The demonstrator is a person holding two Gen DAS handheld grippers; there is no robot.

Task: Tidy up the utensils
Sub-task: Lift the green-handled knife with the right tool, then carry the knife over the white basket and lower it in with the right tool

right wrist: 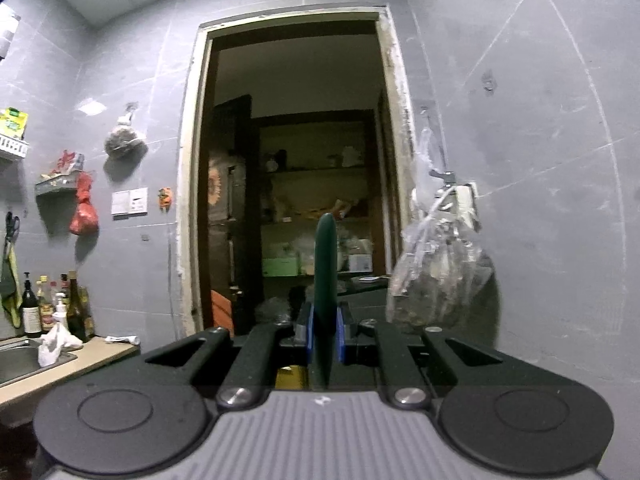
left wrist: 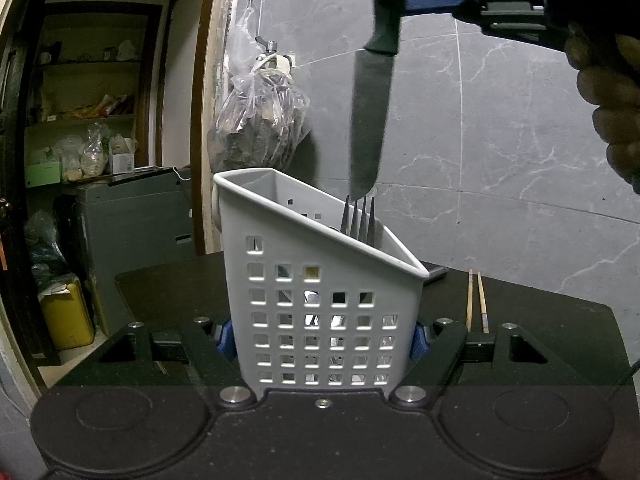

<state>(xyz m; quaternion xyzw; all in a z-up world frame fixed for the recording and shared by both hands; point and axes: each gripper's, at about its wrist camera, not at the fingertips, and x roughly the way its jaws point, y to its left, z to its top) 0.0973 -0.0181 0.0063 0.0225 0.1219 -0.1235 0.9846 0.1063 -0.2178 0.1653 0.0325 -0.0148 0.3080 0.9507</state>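
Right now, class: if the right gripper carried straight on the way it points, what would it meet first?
The way looks free at first. The right gripper, shut on the knife, points level at the open doorway; the first thing in that line seems to be the shelves in the room beyond, though depth is unclear.

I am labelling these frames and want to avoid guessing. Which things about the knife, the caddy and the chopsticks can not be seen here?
- Knife: in the right wrist view only the handle shows; the blade is hidden below the right gripper.
- Caddy: the fork shows only its tines; the wall hides the rest.
- Chopsticks: near ends hidden behind the left gripper.
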